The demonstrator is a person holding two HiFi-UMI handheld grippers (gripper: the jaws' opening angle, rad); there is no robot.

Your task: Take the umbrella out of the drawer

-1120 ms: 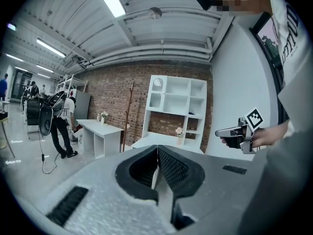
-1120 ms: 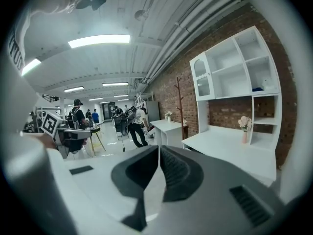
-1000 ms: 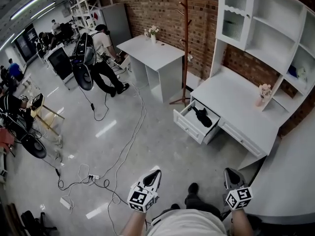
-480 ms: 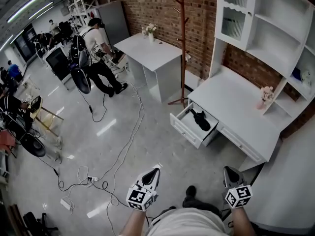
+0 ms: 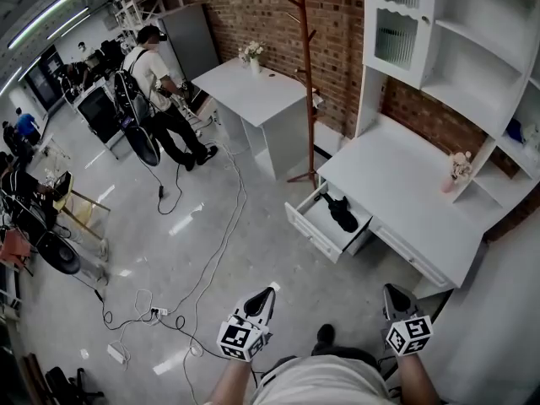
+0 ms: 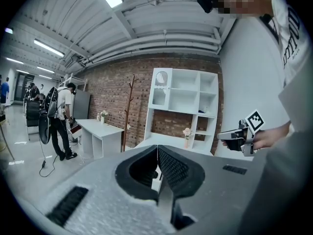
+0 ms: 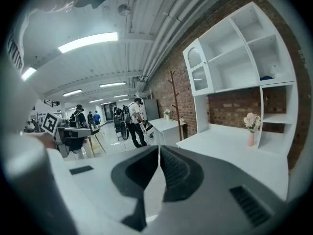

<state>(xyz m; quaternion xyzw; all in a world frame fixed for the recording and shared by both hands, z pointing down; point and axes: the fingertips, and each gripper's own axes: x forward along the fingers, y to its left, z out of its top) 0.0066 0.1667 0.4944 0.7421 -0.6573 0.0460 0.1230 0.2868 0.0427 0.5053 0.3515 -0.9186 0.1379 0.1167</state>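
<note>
Desk [image 5: 396, 194] with open drawer [image 5: 314, 228], ahead and to the right, against the wall [image 5: 337, 24].

The umbrella [image 5: 340, 213] is laid in the drawer, which is drawn out from the desk's left end over the floor [image 5: 253, 234]. A shelf unit [image 5: 460, 53] is stood on the back of the desk, and a vase [image 5: 456, 170] is placed beneath it, toward the right. A coat stand [image 5: 304, 83] is set just left of the desk, and a table [image 5: 257, 95] further left, with flowers [image 5: 251, 55] on its far edge. A person [image 5: 156, 91] is seen left of the table. Cables [image 5: 211, 264] are strewn over the floor before it. The left gripper [image 5: 267, 294] and right gripper [image 5: 393, 294] are held side by side in the foreground, well apart from the drawer.
</note>
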